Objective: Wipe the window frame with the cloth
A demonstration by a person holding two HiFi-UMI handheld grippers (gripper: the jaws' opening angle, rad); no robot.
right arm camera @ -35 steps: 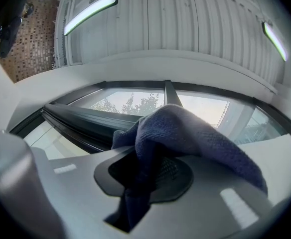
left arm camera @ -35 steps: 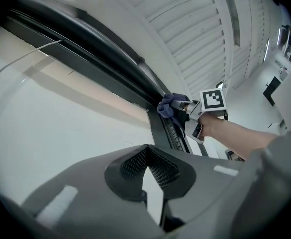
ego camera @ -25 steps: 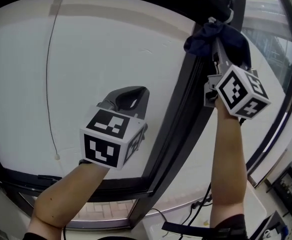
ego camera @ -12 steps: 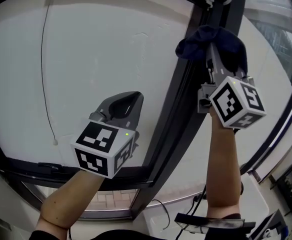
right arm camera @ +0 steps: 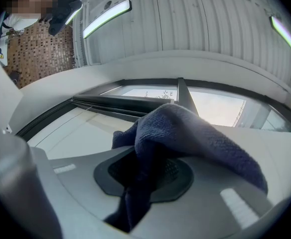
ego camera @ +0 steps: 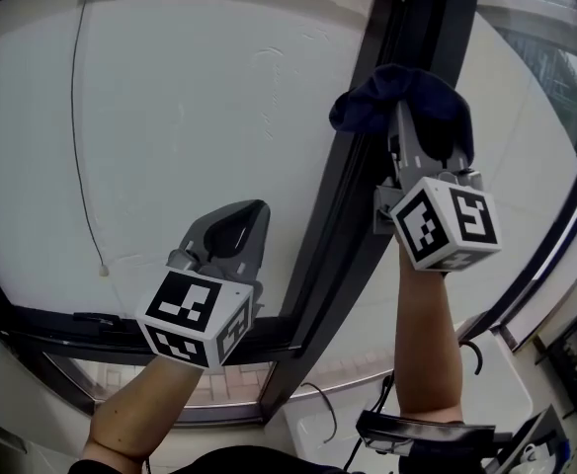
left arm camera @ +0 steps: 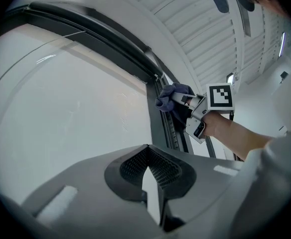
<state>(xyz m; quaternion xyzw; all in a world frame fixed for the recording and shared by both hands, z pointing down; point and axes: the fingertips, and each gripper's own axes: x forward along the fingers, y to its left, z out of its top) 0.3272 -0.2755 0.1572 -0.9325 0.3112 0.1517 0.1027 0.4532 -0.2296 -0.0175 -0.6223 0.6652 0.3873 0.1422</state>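
— What did the right gripper (right arm camera: 145,176) hold?
— It held the cloth (right arm camera: 185,138). Its two jaws were shut tight on it. The cloth was dark blue and soft. It was bunched up between the fingers and flopped over the finger on the right.
— Where was the cloth, then?
— Right at the tips of those fingers, up high. In the head view it covered the fingertips and lay against the dark window frame (ego camera: 363,196). It looked like it touched the frame, on the bar's right side.
— And the left gripper (left arm camera: 148,171)?
— Its jaws were closed too. The tips touched, with just a thin slit lower down. Nothing was between them.
— What was in front of its fingers?
— A big white pane (left arm camera: 75,113). The frame stood just to the right of those fingers. The cloth was farther up and to the right of them, well apart.
— Anything else?
— A thin cord (ego camera: 79,136) hung down the pane, far off to the left of the left fingers. Each gripper had a cube (ego camera: 445,223) with black and white squares behind its fingers.
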